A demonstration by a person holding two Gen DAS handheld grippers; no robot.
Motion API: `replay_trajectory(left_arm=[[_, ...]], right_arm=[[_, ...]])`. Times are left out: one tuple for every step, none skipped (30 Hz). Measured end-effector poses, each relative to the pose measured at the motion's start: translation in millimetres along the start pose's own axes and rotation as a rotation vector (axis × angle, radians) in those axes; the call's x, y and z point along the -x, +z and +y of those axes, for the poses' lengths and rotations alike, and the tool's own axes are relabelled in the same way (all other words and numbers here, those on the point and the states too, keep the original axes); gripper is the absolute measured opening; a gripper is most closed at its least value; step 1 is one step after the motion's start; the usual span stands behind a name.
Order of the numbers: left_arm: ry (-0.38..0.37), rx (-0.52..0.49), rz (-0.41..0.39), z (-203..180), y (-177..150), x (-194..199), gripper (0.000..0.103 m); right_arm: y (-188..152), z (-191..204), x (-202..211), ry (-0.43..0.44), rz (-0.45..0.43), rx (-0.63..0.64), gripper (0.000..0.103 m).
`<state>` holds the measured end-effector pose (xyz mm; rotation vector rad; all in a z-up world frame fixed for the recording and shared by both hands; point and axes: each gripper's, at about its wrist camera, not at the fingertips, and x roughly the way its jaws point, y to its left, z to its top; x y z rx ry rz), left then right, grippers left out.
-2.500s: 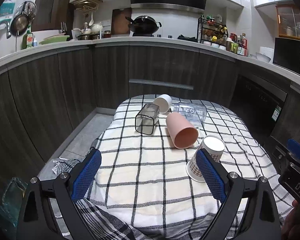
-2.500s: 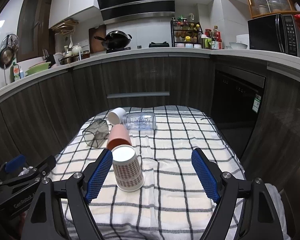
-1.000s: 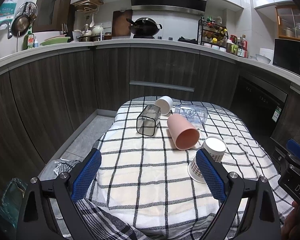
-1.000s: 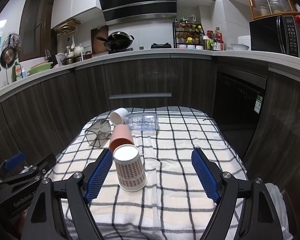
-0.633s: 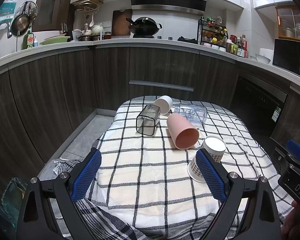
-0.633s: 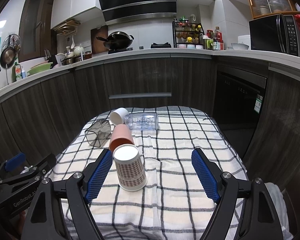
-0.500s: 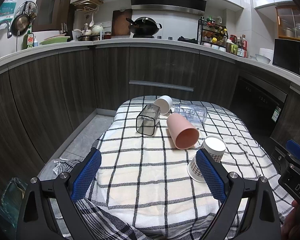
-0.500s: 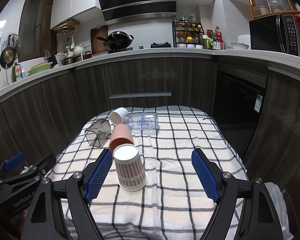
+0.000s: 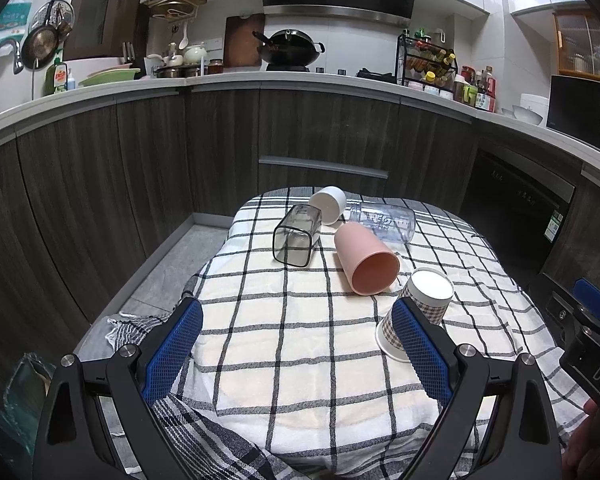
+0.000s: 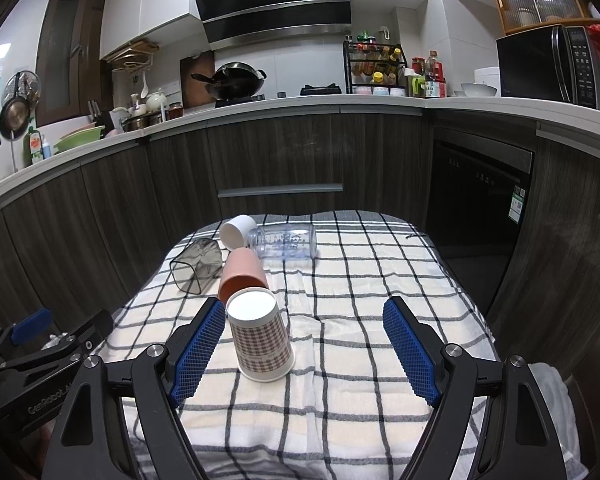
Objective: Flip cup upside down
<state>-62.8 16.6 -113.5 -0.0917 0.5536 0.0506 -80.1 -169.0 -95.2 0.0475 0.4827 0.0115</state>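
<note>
Left wrist view: your left hand-held gripper (image 9: 296, 344) hangs with its jaws wide apart and nothing between them; the paper cup (image 9: 416, 312) stands mouth-down on the checked cloth (image 9: 300, 320), just behind the right fingertip; the pink cup (image 9: 366, 258) lies on its side beyond that fingertip, mouth toward you; the square clear cup (image 9: 296, 236), the white cup (image 9: 329, 204) and the clear glass jar (image 9: 382, 224) lie further ahead. Risk, as a judgement: a sideways sweep would knock the light paper cup over; a nudge would roll the pink cup.

Right wrist view: your right hand-held gripper (image 10: 304, 344) is likewise spread and empty; the paper cup (image 10: 258, 332) stands just inside its left fingertip, off centre; closing from here would likely push it rather than grip it squarely; a hard squeeze could crush the thin wall; the soft cloth (image 10: 360, 320) on the worktop may bunch and tip whichever cup you set down.
</note>
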Motion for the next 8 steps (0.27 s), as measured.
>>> replay_trajectory(left_arm=[[-0.003, 0.001, 0.000, 0.4, 0.1, -0.2, 0.097], [-0.005, 0.003, 0.001, 0.1, 0.2, -0.5, 0.097], [-0.006, 0.003, 0.003, 0.0, 0.9, -1.3, 0.097], [-0.007, 0.001, 0.006, -0.5, 0.8, -1.7, 0.097], [-0.006, 0.000, 0.006, -0.6, 0.5, -1.3, 0.097], [-0.005, 0.000, 0.003, -0.8, 0.7, -1.2, 0.097], [0.000, -0.005, -0.001, -1.3, 0.2, -1.2, 0.097], [0.002, -0.008, 0.000, -1.6, -0.1, -1.4, 0.099]], right_arm=[[0.1, 0.0, 0.2, 0.000, 0.000, -0.001, 0.081], [0.3, 0.0, 0.4, 0.000, 0.000, -0.001, 0.081], [0.4, 0.1, 0.4, 0.000, -0.001, -0.001, 0.081], [0.4, 0.0, 0.5, -0.001, -0.002, -0.001, 0.081], [0.5, 0.0, 0.3, -0.001, -0.001, -0.001, 0.081], [0.3, 0.1, -0.2, -0.002, -0.002, -0.002, 0.081], [-0.1, 0.2, -0.1, -0.002, -0.001, -0.002, 0.081], [-0.1, 0.2, -0.6, -0.002, 0.002, -0.001, 0.081]])
